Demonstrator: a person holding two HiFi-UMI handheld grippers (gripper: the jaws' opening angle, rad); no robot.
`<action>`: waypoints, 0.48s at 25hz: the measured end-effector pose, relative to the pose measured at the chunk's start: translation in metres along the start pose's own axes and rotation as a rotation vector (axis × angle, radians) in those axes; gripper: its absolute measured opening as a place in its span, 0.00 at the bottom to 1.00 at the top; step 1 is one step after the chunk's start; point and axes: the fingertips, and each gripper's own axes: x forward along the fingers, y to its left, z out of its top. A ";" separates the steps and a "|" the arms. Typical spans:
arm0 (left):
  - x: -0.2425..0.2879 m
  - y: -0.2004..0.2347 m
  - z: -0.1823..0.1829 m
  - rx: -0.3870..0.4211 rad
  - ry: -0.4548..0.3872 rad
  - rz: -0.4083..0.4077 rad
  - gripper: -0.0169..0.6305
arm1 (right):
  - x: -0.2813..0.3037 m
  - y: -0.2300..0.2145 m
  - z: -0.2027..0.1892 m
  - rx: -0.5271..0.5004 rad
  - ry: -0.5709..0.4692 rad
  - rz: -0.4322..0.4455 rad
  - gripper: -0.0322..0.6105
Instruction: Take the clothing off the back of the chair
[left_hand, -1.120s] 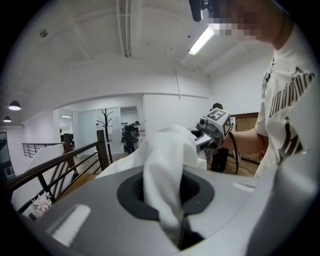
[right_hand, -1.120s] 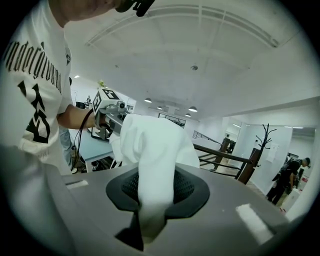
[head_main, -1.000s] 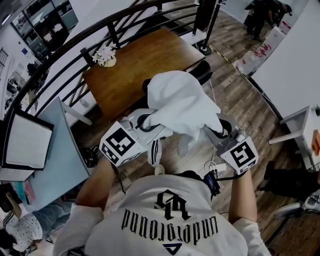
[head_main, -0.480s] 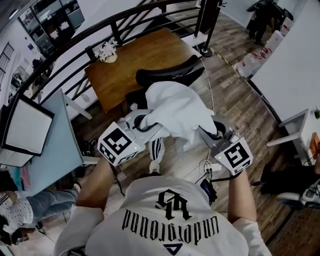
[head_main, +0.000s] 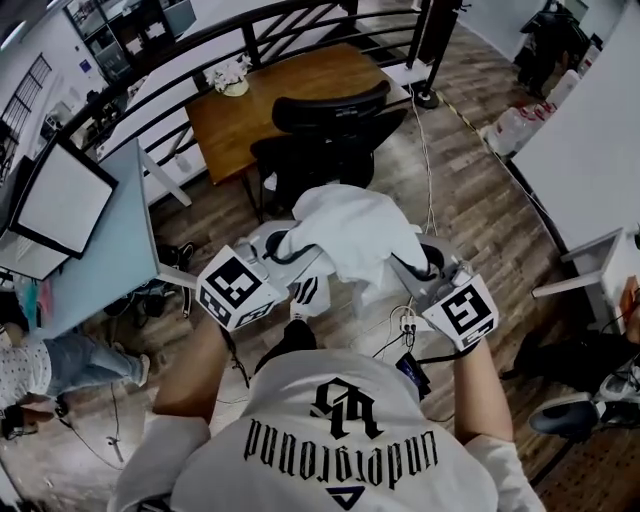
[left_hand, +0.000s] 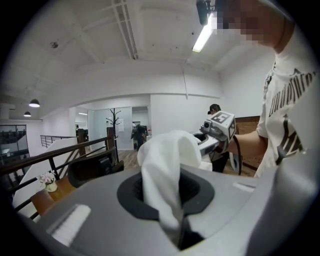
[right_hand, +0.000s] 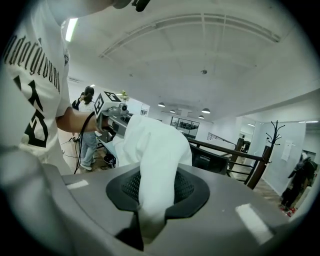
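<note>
To the left of the left hand-held gripper stands a pale blue desk with a dark-framed white screen on it. The left hand-held gripper's jaws are narrow, almost together, and clamp a fold of the white fabric garment. In the left gripper view the cloth rises out of the slit between the 2 jaws and bunches above them.

The garment hangs as a loose heap between the 2 hand-held grippers, held up in front of the person's chest, above the wooden plank floor. Ahead of both hand-held grippers, well apart from the garment, is the black office chair with a curved back. Beyond it stands a brown wooden desk carrying a small pot of white flowers, and a black metal railing runs behind that desk.

The right hand-held gripper also has its jaws narrow and holds another fold of the same garment. In the right gripper view the white cloth is pinched between the jaws and drapes over them. To the right of this hand-held gripper, well apart, lies a large white desk.
</note>
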 end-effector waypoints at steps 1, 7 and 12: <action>-0.001 -0.004 -0.001 -0.002 0.002 0.011 0.17 | -0.002 0.003 -0.001 0.002 -0.004 0.009 0.18; -0.018 -0.045 -0.005 -0.016 0.016 0.065 0.17 | -0.026 0.031 -0.008 0.021 -0.022 0.053 0.18; -0.042 -0.086 -0.004 -0.022 0.020 0.099 0.17 | -0.053 0.067 -0.006 0.028 -0.036 0.083 0.18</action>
